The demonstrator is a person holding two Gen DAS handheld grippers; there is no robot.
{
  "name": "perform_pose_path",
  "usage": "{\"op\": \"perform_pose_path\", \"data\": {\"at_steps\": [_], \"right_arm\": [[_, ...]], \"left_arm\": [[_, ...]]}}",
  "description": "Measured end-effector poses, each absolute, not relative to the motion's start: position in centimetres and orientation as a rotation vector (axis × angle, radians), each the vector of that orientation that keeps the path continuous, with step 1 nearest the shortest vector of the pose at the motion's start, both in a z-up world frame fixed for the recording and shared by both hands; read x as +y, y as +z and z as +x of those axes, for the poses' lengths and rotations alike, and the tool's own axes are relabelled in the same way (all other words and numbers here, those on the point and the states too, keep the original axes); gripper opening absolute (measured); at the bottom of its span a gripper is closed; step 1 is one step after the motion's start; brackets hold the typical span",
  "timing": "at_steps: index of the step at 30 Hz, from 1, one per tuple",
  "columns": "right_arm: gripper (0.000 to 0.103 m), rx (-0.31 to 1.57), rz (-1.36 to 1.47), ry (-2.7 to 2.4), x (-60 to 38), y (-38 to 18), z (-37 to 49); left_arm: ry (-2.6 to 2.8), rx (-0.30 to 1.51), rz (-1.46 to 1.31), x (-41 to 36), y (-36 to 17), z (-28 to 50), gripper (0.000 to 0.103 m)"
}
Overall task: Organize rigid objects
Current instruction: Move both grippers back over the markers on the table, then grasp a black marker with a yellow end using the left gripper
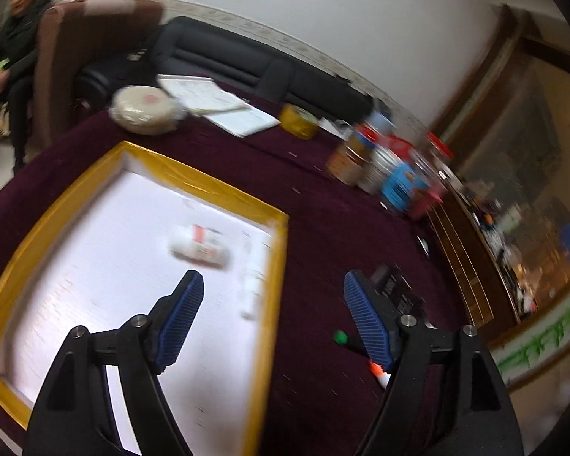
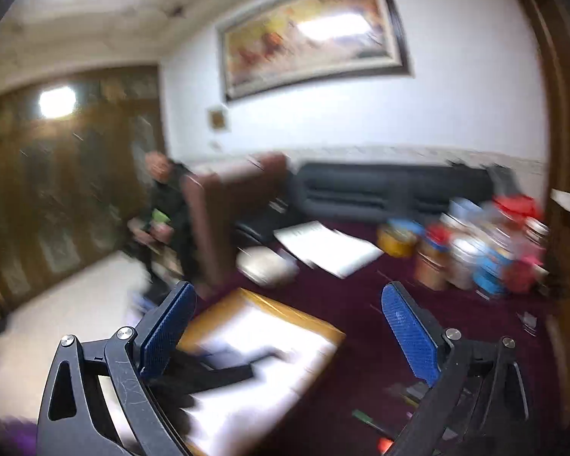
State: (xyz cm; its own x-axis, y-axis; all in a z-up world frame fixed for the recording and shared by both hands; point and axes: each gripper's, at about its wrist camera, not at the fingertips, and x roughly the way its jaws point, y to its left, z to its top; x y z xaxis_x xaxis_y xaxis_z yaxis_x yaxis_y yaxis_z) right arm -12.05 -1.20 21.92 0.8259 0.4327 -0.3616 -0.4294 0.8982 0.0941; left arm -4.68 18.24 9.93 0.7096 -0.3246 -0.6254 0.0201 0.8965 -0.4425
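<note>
Left wrist view has your left gripper [image 1: 273, 313] empty, jaws wide apart, over the right edge of the yellow-rimmed white tray [image 1: 30, 228], where a small white bottle [image 1: 201, 247] already lies. Right of it, on the maroon bench [image 1: 323, 197], wait a green-capped marker [image 1: 342, 339] and a black box [image 1: 393, 288]. Your right gripper [image 2: 288, 326] is likewise spread and empty. You seem between picks: next, likely descend squarely on the marker.
</note>
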Motion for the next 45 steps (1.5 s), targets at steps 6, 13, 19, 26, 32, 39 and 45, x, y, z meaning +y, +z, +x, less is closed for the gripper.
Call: {"op": "perform_pose_path", "data": {"at_steps": [6,13,19,26,32,39,45], "right_arm": [[0.096,0.624,0.273,0.182,-14.3,12.3,-7.1],[0.093,0.647,0.586,-0.056,-28.1,4.8,-6.6],[0.093,0.613,0.585,-0.102,-29.6,2.1,-6.7],[0.093,0.637,0.648,-0.098,-30.8,1.0,-7.1],[0.093,0.659,0.623,-0.089,-30.2,0.8,-6.7],[0.093,0.683,0.618,-0.087,-29.8,0.3,-6.0],[0.094,0.700,0.623,-0.084,-29.8,0.1,-5.7]], "left_arm": [[-0.290,0.833,-0.289,11.8,8.9,-5.0,0.076],[-0.314,0.881,-0.119,5.1,7.8,-3.7,0.076],[-0.286,0.874,0.039,1.2,6.9,0.5,0.076],[-0.300,0.934,0.077,-3.1,5.2,6.3,0.076],[-0.331,0.966,0.192,-7.0,2.3,8.9,0.082],[-0.371,0.990,0.154,-4.9,2.0,6.2,0.021],[-0.366,1.037,0.022,-0.4,2.5,3.3,0.016]]}}
